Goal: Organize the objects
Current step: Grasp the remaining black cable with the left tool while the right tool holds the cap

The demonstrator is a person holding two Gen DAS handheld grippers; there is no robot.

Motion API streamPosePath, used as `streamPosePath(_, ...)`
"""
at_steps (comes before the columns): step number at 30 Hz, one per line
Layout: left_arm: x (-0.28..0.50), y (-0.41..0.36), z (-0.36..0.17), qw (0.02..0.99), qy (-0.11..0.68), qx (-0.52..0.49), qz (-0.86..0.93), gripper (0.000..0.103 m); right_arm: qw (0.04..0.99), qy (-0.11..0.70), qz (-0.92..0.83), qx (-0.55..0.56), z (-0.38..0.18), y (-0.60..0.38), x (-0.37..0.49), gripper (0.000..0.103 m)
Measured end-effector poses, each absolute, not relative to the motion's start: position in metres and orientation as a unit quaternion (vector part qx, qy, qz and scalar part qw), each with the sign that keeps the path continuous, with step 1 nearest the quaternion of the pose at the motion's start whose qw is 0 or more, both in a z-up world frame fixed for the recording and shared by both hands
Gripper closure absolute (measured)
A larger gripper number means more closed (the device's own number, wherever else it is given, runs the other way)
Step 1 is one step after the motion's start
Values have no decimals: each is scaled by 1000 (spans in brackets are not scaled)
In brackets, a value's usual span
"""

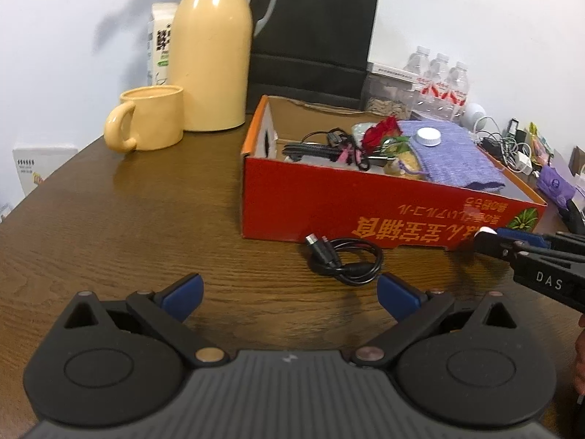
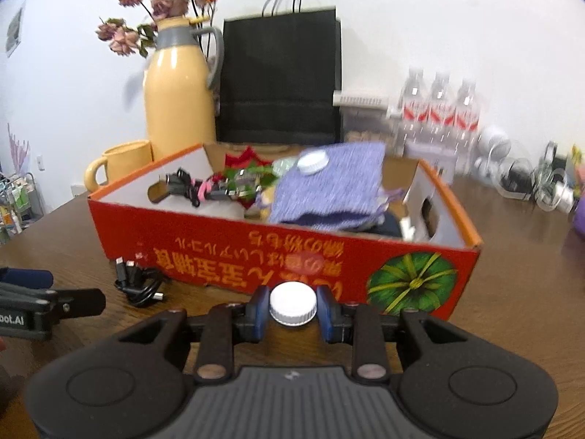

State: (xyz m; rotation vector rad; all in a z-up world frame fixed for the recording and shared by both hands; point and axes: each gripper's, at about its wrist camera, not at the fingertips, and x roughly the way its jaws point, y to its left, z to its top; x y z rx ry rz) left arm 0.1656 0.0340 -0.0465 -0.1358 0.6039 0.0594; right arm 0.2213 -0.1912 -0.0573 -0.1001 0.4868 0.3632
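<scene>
Cap [image 2: 293,303] clenched by right gripper [image 2: 293,309] across ribbed rim: light, rigid, likely slippery; left gripper [image 1: 290,291] released; cable [image 1: 342,258] limp, beside box [image 1: 365,208]

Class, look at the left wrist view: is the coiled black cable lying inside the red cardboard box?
No. The coiled black cable lies on the wooden table, just in front of the red cardboard box.

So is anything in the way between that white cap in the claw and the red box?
Only the box's own front wall. The right claw is shut on the white cap just in front of the red box, so the cap has to go up over that wall. Nothing else visible stands between them.
</scene>
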Motion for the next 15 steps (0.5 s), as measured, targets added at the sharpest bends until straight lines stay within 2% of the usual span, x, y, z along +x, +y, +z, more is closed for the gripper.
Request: streamPosePath(15,198,12,-51,944,325,-42,29,0,961,204,179,-57,-51,-216,212,76)
